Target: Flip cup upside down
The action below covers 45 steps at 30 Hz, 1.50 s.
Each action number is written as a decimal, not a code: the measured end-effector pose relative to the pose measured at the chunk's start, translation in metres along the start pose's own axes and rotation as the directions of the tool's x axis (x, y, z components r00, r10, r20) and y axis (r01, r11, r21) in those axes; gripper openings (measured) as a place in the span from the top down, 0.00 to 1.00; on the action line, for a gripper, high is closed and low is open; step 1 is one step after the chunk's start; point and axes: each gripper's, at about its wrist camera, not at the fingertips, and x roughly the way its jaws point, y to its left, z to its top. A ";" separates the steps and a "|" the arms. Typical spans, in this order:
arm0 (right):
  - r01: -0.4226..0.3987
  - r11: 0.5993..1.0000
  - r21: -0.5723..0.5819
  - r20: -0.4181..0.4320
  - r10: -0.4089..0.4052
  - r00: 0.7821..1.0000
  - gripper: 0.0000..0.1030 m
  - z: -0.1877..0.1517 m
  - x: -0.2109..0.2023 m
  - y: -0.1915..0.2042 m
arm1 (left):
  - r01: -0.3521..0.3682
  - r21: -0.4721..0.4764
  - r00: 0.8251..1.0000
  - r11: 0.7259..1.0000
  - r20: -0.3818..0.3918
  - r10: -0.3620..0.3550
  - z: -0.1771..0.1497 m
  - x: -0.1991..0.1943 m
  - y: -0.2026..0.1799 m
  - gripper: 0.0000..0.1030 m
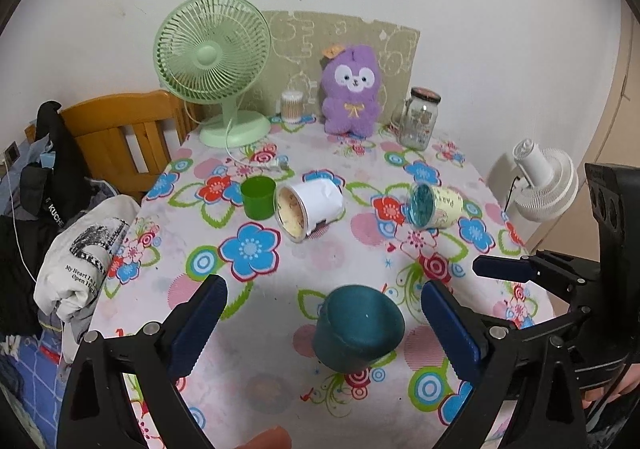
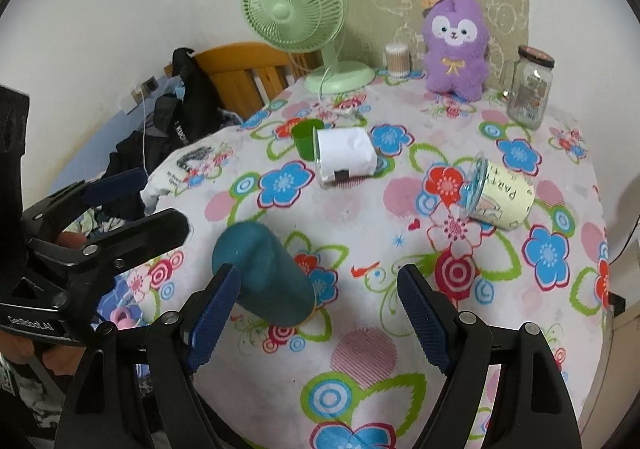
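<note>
A dark teal cup point(image 1: 356, 327) stands upside down on the floral tablecloth, base up. It also shows in the right wrist view point(image 2: 266, 273). My left gripper point(image 1: 324, 325) is open, its blue pads on either side of the cup and apart from it. My right gripper point(image 2: 318, 309) is open and empty; its left pad point(image 2: 214, 313) is close beside the cup. The right gripper also shows at the right edge of the left wrist view point(image 1: 504, 269).
A green cup point(image 1: 258, 196) stands upright mid-table. A white-wrapped jar point(image 1: 308, 209) and a yellow paper cup point(image 1: 434, 205) lie on their sides. A green fan point(image 1: 214, 67), purple plush point(image 1: 352, 89) and glass jar point(image 1: 420, 119) stand at the back. Clothes point(image 1: 86, 261) hang at the left edge.
</note>
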 end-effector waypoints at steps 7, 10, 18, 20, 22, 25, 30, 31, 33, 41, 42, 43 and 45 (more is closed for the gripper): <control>0.034 0.999 0.011 0.068 -0.035 0.997 0.09 0.011 -0.015 0.002 | 0.007 -0.029 0.997 1.000 0.082 -0.005 0.007 -0.019 0.010 0.01; 0.039 0.999 0.006 0.108 -0.039 0.993 0.09 0.016 -0.024 0.005 | 0.010 -0.037 0.994 0.999 0.113 -0.006 0.010 -0.025 0.014 0.01; 0.063 0.998 0.007 0.212 -0.063 0.975 0.03 0.025 -0.049 0.015 | 0.008 -0.038 0.983 0.999 0.186 -0.001 0.015 -0.040 0.019 0.00; 0.071 0.997 0.005 0.237 -0.071 0.969 0.01 0.027 -0.054 0.018 | 0.006 -0.038 0.979 0.999 0.202 0.002 0.016 -0.044 0.020 0.00; 0.077 0.997 0.006 0.256 -0.076 0.964 0.01 0.028 -0.059 0.021 | 0.005 -0.036 0.977 0.999 0.214 0.003 0.016 -0.046 0.021 0.00; 0.089 0.996 0.002 0.278 -0.087 0.957 0.00 0.028 -0.066 0.027 | 0.004 -0.031 0.973 1.000 0.229 0.003 0.017 -0.049 0.023 0.00; 0.147 0.989 -0.012 0.323 -0.135 0.937 0.00 0.028 -0.075 0.038 | -0.007 -0.030 0.963 1.000 0.270 0.015 0.018 -0.056 0.024 0.00; 0.154 0.988 -0.014 0.331 -0.140 0.933 0.00 0.028 -0.076 0.039 | -0.008 -0.029 0.960 1.000 0.278 0.016 0.018 -0.057 0.024 0.00; 0.160 0.987 -0.018 0.346 -0.144 0.927 0.00 0.029 -0.079 0.041 | -0.014 -0.027 0.955 1.000 0.297 0.021 0.019 -0.061 0.024 0.00; 0.161 0.987 -0.027 0.372 -0.140 0.917 0.00 0.029 -0.085 0.044 | -0.026 -0.023 0.943 0.999 0.331 0.032 0.019 -0.067 0.025 0.00; 0.163 0.986 -0.026 0.373 -0.141 0.917 0.00 0.029 -0.085 0.044 | -0.030 -0.021 0.942 0.999 0.334 0.035 0.018 -0.067 0.025 0.00; 0.163 0.986 -0.025 0.374 -0.142 0.916 0.00 0.029 -0.085 0.044 | -0.032 -0.020 0.941 0.999 0.336 0.037 0.019 -0.067 0.024 0.00; 0.163 0.986 -0.023 0.375 -0.143 0.916 0.00 0.029 -0.085 0.044 | -0.034 -0.016 0.939 0.999 0.342 0.038 0.019 -0.068 0.023 0.00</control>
